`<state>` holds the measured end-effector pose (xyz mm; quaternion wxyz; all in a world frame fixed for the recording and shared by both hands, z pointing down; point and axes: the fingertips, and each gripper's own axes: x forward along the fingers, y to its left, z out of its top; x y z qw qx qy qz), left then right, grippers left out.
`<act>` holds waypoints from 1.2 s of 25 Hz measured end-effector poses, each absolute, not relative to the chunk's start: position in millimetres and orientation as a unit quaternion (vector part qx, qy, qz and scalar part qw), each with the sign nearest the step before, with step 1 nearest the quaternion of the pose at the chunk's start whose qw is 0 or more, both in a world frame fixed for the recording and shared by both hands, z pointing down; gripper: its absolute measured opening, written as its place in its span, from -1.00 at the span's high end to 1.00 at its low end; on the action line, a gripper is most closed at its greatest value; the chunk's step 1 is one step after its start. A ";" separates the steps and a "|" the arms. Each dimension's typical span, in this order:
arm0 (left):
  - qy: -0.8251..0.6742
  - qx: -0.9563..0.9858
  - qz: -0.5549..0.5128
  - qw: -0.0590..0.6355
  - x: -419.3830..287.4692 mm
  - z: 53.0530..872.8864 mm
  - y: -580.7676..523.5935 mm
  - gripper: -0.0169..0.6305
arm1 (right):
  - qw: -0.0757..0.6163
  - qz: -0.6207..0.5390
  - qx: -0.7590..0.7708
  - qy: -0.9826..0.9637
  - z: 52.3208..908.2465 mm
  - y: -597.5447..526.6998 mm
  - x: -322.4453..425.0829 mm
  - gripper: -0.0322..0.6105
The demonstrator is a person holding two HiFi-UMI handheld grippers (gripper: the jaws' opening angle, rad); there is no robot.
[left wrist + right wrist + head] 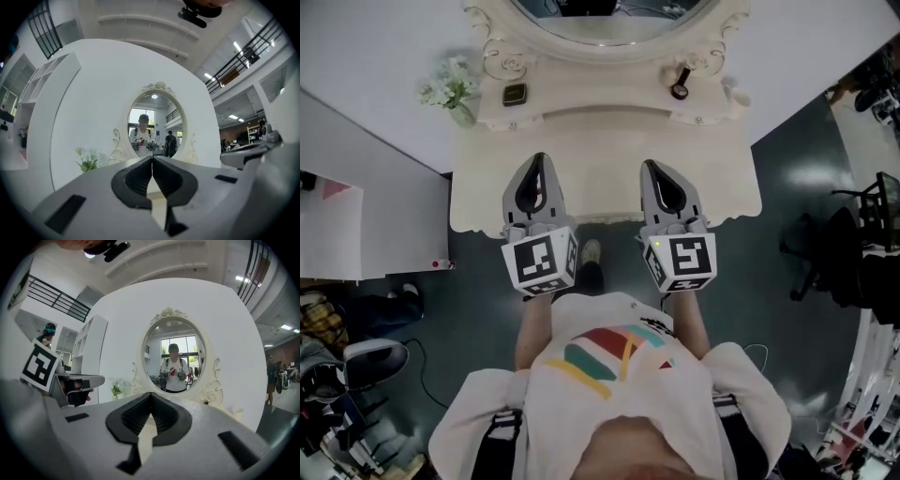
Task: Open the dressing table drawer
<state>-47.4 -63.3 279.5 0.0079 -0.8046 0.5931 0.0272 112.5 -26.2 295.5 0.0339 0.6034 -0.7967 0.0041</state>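
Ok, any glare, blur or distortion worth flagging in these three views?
Head view: even light, sharp, glare patches on the dark glossy floor. Left gripper view: heavy fisheye, black corners, the grey shut left gripper soft up close. Right gripper view: same bowing; the cream oval mirror is sharp.

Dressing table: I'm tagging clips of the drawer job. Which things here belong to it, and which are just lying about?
For the job: dressing table; left tongs and right tongs, both shut and empty.
Lying about: flowers, dark box, small black object, mirror.
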 end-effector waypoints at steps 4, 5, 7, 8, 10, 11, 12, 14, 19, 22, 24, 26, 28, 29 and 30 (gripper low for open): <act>0.586 -0.809 0.034 0.028 -50.0 260.9 -118.7 0.93 | 0.032 -0.002 0.605 -0.795 283.9 -82.2 103.6 0.90; 0.584 -0.811 0.033 0.031 -49.4 258.1 -131.0 0.93 | 0.035 -0.005 0.607 -0.794 282.6 -94.5 102.2 0.90; 0.580 -0.813 0.032 0.030 -48.5 255.3 -152.4 0.93 | 0.036 -0.004 0.607 -0.794 282.1 -117.0 99.8 0.90; 0.580 -0.813 0.033 0.031 -48.9 256.0 -161.5 0.93 | 0.035 -0.002 0.605 -0.795 282.4 -127.0 98.7 0.90; 0.582 -0.812 0.034 0.037 -50.5 259.1 -176.0 0.93 | 0.037 0.000 0.604 -0.796 283.1 -142.6 97.3 0.90; 0.582 -0.812 0.034 0.037 -50.2 260.8 -181.4 0.93 | 0.037 0.001 0.603 -0.797 282.9 -148.4 97.4 0.90; 0.582 -0.812 0.032 0.036 -48.9 262.6 -186.3 0.93 | 0.036 0.002 0.602 -0.798 282.2 -153.6 98.3 0.90; 0.584 -0.811 0.028 0.033 -45.0 264.9 -195.9 0.93 | 0.032 0.003 0.600 -0.800 279.7 -164.8 101.2 0.90; 0.596 -0.802 0.028 0.035 -40.7 261.0 -209.9 0.93 | 0.021 0.000 0.588 -0.809 272.9 -187.1 103.2 0.90; 0.603 -0.797 0.031 0.030 -41.9 260.5 -215.0 0.93 | 0.021 -0.006 0.579 -0.815 270.8 -192.4 98.6 0.90; 0.606 -0.795 0.029 0.022 -42.3 262.1 -217.4 0.93 | 0.019 -0.007 0.574 -0.818 271.5 -195.7 96.8 0.90; 0.610 -0.792 0.026 0.020 -44.6 264.3 -219.4 0.93 | 0.019 -0.001 0.570 -0.821 274.1 -198.6 95.8 0.90; 0.613 -0.790 0.023 0.019 -48.2 266.2 -221.7 0.93 | 0.018 0.003 0.568 -0.823 275.7 -200.3 94.3 0.90; 0.614 -0.788 0.021 0.019 -49.8 266.9 -223.0 0.93 | 0.017 0.004 0.567 -0.824 276.3 -201.1 93.9 0.90; 0.616 -0.787 0.020 0.019 -51.4 267.5 -224.2 0.93 | 0.017 0.005 0.566 -0.824 277.0 -201.9 93.8 0.90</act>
